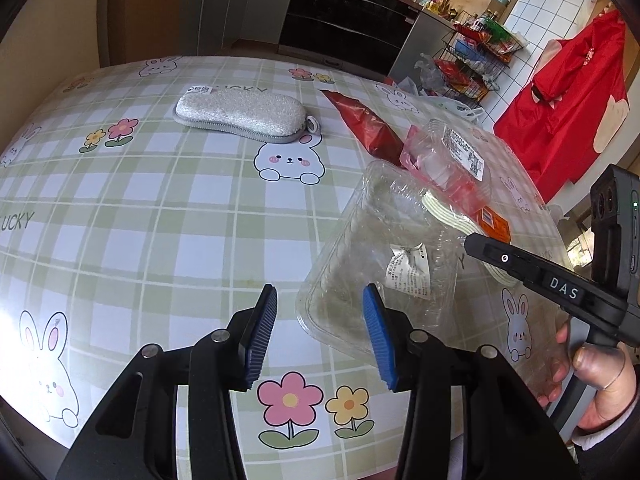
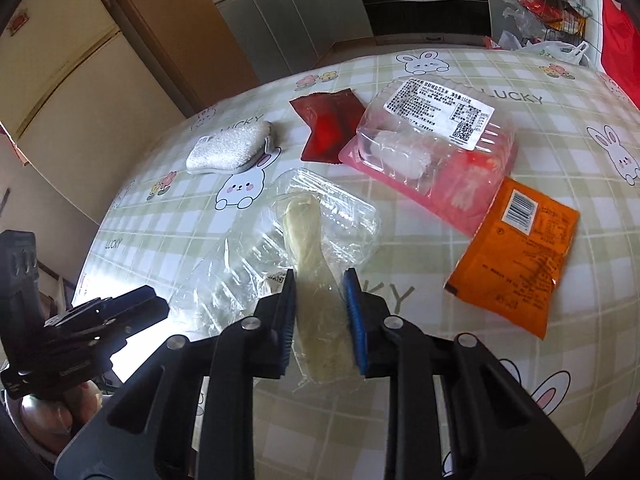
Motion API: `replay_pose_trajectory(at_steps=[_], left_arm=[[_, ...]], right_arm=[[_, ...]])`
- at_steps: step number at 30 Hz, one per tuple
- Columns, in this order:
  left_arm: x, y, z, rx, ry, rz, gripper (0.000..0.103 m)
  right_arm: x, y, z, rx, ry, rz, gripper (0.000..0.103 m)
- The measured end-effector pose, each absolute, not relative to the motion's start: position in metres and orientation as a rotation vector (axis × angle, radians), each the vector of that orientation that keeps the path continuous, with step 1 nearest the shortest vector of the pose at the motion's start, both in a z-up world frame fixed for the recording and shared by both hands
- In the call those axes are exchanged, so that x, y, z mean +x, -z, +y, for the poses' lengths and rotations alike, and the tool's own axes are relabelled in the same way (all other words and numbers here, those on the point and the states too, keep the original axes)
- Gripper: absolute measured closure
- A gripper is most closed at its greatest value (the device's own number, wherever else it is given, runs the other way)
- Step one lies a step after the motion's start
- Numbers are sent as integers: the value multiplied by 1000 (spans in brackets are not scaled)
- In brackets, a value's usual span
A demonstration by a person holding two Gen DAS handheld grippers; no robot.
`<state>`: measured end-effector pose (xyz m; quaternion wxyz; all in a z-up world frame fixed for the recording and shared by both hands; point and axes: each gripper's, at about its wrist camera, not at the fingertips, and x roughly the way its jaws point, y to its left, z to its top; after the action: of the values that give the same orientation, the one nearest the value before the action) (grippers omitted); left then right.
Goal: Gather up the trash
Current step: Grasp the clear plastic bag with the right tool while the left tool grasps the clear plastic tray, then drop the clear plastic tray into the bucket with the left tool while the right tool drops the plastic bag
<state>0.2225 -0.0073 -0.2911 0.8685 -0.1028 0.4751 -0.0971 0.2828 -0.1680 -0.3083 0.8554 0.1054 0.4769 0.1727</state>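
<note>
Right tool (image 2: 319, 312): jaws narrow, closed on the cream strip (image 2: 316, 300), which lies in clear film (image 2: 256, 256) draped on the clear tray (image 2: 332, 208). Risk: the film is slack, so a lift may drag the tray or let the strip slip out.

Left tool (image 1: 319, 332): jaws half open, holding nothing; the tray's near edge (image 1: 360, 280) sits just beyond the right pad. Risk: thin plastic may buckle under a pinch.

Farther across the bench (image 2: 440, 260): orange packet (image 2: 516, 256), pink pack (image 2: 436, 160), red wrapper (image 2: 328, 128), sponge (image 2: 228, 148).
</note>
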Motion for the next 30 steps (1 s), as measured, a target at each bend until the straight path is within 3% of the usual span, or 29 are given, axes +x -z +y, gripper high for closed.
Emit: replay_pose_trajectory(at_steps=[9, 13, 16, 30], left_arm=[[241, 310, -19, -159, 204, 1047, 60], [243, 316, -24, -135, 196, 1064, 80], [239, 316, -22, -147, 207, 1053, 90], [157, 223, 25, -203, 168, 817, 95]], right_arm=[[257, 286, -181, 297, -330, 927, 77], [246, 279, -185, 322, -323, 909, 77], [236, 272, -182, 313, -318, 895, 77], [189, 230, -176, 307, -330, 822, 77]])
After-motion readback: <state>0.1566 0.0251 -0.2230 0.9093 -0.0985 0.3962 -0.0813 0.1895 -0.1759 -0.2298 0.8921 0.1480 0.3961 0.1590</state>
